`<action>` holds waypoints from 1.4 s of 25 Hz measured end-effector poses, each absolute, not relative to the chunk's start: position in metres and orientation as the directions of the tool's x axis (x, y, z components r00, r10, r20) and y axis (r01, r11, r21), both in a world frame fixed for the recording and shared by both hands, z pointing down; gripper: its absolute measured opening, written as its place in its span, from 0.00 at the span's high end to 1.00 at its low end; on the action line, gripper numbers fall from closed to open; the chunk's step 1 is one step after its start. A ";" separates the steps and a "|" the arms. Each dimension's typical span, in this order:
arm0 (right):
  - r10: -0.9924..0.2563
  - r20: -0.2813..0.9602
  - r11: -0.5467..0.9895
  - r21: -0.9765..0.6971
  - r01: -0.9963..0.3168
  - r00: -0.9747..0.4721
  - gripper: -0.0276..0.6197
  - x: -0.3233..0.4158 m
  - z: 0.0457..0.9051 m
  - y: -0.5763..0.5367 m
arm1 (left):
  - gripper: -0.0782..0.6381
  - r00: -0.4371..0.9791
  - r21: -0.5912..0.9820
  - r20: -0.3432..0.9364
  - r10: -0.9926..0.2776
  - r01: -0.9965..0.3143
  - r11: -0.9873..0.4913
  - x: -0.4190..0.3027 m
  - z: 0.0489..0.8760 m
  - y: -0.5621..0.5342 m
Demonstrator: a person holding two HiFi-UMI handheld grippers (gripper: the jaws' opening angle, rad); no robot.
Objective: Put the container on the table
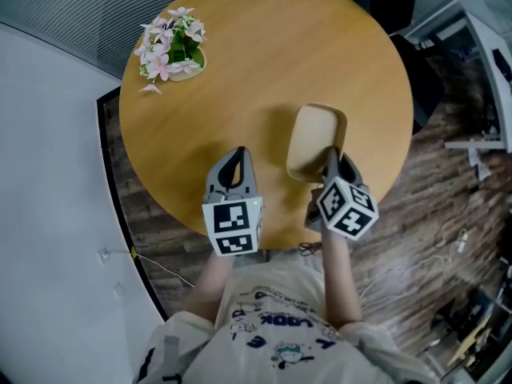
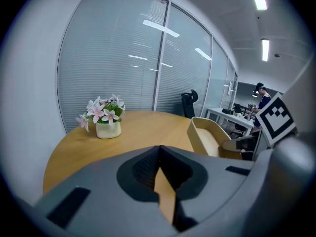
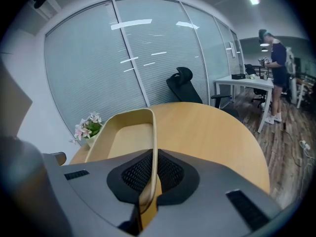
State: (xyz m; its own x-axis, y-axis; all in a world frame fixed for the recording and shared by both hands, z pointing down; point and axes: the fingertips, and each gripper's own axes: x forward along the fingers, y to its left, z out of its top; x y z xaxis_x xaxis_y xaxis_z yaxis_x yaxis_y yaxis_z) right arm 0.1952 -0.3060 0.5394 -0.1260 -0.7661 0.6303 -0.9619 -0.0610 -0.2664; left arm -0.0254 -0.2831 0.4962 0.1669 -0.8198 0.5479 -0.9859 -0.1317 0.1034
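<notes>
A tan, oval wooden container (image 1: 314,138) is low over the right half of the round wooden table (image 1: 272,54); whether its bottom touches the top I cannot tell. My right gripper (image 1: 330,157) is shut on the near right rim. In the right gripper view the thin rim runs between the jaws (image 3: 148,181) and the container (image 3: 126,137) stretches away. My left gripper (image 1: 234,160) hovers over the table's near edge, shut with nothing in it. From the left gripper view (image 2: 159,152) the container (image 2: 207,137) shows at the right.
A pot of pink flowers (image 1: 172,46) stands at the table's far left. A glass wall with blinds (image 3: 123,58) curves behind the table. Beyond it are a black office chair (image 3: 182,83), a white desk (image 3: 247,80) and a standing person (image 3: 274,58).
</notes>
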 end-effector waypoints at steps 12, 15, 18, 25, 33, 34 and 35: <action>-0.684 0.718 -0.086 -0.254 -0.963 -0.128 0.94 0.179 0.592 -0.300 | 0.89 0.194 0.126 0.623 -0.758 -0.981 -0.149 -0.029 0.542 -0.284; -0.670 0.731 -0.091 -0.251 -0.964 -0.127 0.94 0.173 0.601 -0.300 | 0.89 0.202 0.129 0.638 -0.743 -0.979 -0.156 -0.031 0.552 -0.284; -0.658 0.743 -0.096 -0.247 -0.964 -0.125 0.94 0.170 0.609 -0.301 | 0.89 0.207 0.132 0.652 -0.730 -0.978 -0.160 -0.034 0.560 -0.285; -0.624 0.776 -0.113 -0.205 -0.972 -0.091 0.94 0.174 0.627 -0.295 | 0.89 0.216 0.142 0.675 -0.706 -0.976 -0.163 -0.037 0.576 -0.284; -0.598 0.796 -0.113 -0.201 -0.973 -0.096 0.94 0.173 0.646 -0.290 | 0.88 0.202 0.141 0.701 -0.684 -0.979 -0.145 -0.043 0.593 -0.278; -0.595 0.798 -0.117 -0.202 -0.972 -0.094 0.94 0.173 0.648 -0.289 | 0.89 0.201 0.141 0.703 -0.682 -0.980 -0.143 -0.043 0.594 -0.277; -0.594 0.799 -0.121 -0.206 -0.971 -0.095 0.94 0.174 0.649 -0.289 | 0.89 0.200 0.141 0.705 -0.681 -0.980 -0.142 -0.043 0.594 -0.276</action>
